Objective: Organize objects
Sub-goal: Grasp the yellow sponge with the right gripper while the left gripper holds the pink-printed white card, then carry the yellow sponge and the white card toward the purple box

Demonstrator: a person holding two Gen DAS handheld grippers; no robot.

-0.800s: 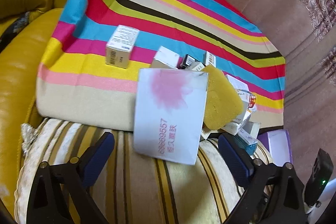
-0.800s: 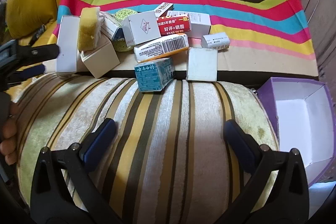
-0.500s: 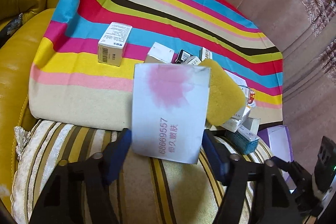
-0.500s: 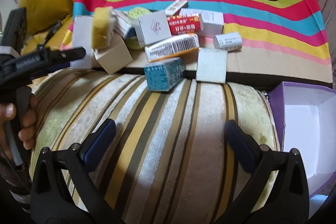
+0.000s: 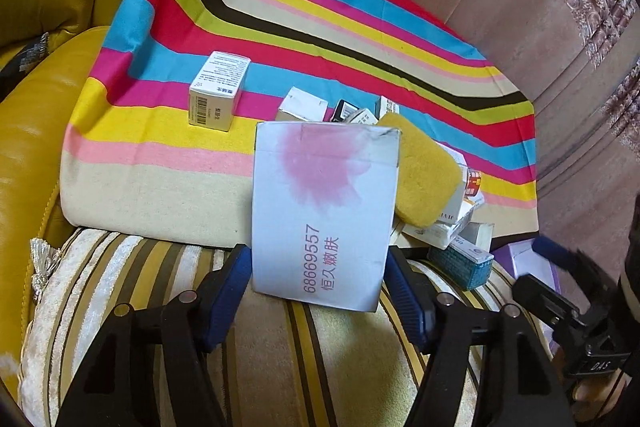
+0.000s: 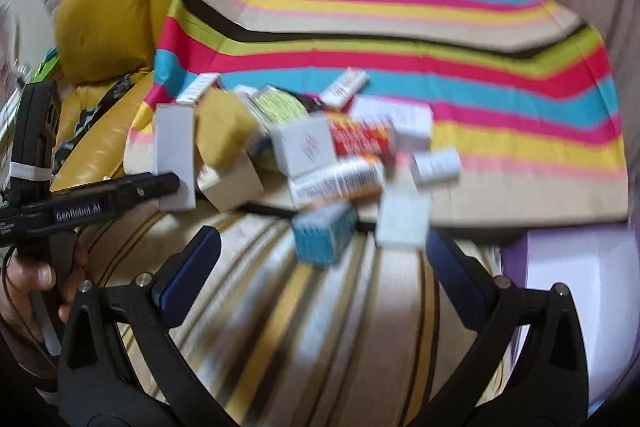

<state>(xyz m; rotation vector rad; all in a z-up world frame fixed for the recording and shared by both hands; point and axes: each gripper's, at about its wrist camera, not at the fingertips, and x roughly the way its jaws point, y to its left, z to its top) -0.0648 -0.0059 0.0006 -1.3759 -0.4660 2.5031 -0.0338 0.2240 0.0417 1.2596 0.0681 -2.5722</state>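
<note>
The left gripper (image 5: pixel 318 285) is clamped on the tall white box (image 5: pixel 324 211), its 2 blue pads pressed against the box's lower sides. The box stands upright at the near edge of the rainbow-striped cloth (image 5: pixel 280 39), where the cloth meets the striped cushion (image 5: pixel 280 359); a pink blotch and pink printed digits show on its front. It is shut, so nothing of its contents can be seen.

Just right of the white box, a yellow sponge (image 5: pixel 426 175) leans on a heap of small cartons (image 5: pixel 452 223). A teal carton (image 5: pixel 464 263) lies at the heap's near edge, on the cushion. Left of the white box and farther back, well apart from the heap, 1 white carton with a barcode (image 5: pixel 218 91) stands alone on the cloth.

The right gripper (image 6: pixel 320 259) stands wide, with nothing between its fingers, above the cushion in front of the heap. Its view is blurred by motion. Far right of the white box, beside the cushion, sits an open purple box (image 6: pixel 576 267) with a white lining; the part of its inside that shows holds nothing. At the left edge of the right wrist view a hand (image 6: pixel 36 283) grips the handle of the left gripper.
</note>
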